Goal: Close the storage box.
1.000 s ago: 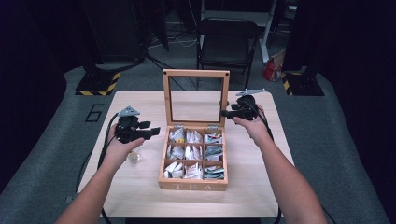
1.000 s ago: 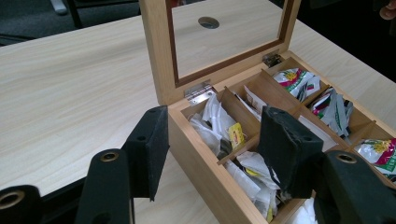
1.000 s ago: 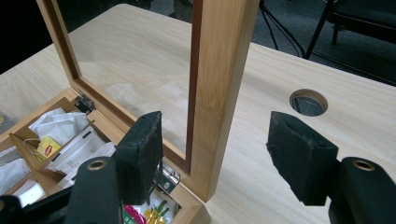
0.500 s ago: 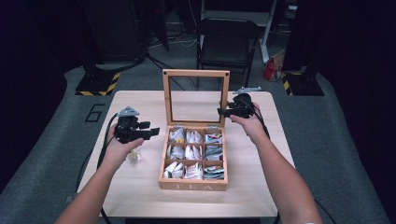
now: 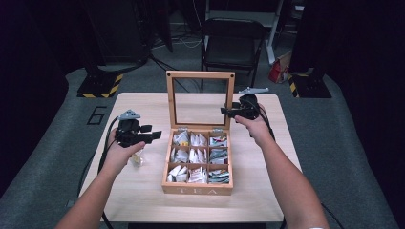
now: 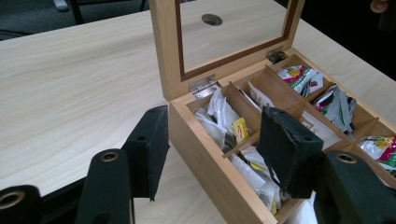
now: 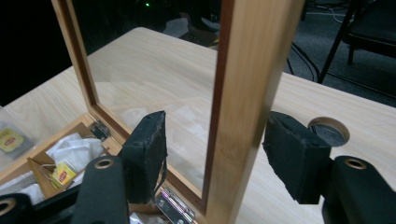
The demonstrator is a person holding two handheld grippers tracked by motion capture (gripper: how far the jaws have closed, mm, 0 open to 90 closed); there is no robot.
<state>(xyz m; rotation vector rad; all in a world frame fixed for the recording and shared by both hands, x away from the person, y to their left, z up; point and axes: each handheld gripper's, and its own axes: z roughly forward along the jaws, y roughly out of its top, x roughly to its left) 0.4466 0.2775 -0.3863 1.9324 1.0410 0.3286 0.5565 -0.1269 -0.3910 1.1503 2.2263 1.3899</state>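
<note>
A wooden tea box point(image 5: 197, 188) stands mid-table, its compartments holding several tea bags point(image 5: 197, 155). Its glass-windowed lid point(image 5: 200, 75) is up and upright. My right gripper point(image 5: 225, 112) is open at the lid's right side bar. In the right gripper view that bar point(image 7: 247, 84) stands between the two pads of this gripper point(image 7: 212, 140); whether a pad touches it I cannot tell. Left of the box, my left gripper point(image 5: 156, 136) is open and holds nothing. Seen in the left gripper view, this gripper point(image 6: 212, 149) hovers over the box's near corner point(image 6: 205, 158).
A single tea packet point(image 5: 136, 161) lies on the table point(image 5: 143, 200) under my left hand. The table has a round cable hole point(image 7: 329, 130) behind the lid. A folding chair point(image 5: 231, 45) stands beyond the far edge.
My right gripper has slid left, bringing its open jaws around the lid's right side bar. The left gripper and the box have stayed put.
</note>
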